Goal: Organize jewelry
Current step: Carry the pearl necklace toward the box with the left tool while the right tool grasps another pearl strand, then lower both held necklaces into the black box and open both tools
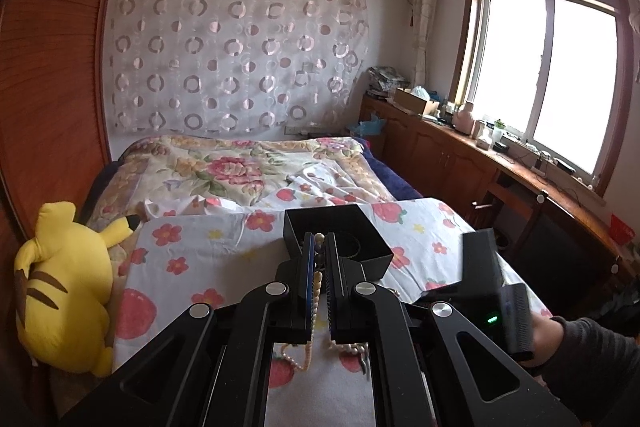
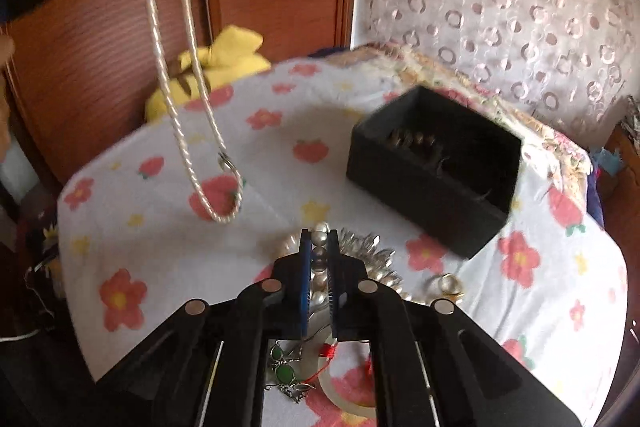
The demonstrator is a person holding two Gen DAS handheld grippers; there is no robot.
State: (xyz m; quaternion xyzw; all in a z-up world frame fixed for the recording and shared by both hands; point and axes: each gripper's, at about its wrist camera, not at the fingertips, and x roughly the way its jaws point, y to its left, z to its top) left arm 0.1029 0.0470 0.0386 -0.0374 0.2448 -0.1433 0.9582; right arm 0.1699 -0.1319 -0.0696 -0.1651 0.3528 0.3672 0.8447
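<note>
Left hand-held gripper [image 1: 319,247] clamps a pearl necklace [image 1: 318,269]; right hand-held gripper [image 2: 319,247] pinches large pearls [image 2: 320,247]; no legible writing.

Box [image 2: 432,175] on sheet [image 2: 160,227], behind jewelry [image 2: 372,259]

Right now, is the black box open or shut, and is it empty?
Open and not empty. The black box has no lid on top, and dark beads lie inside it.
</note>
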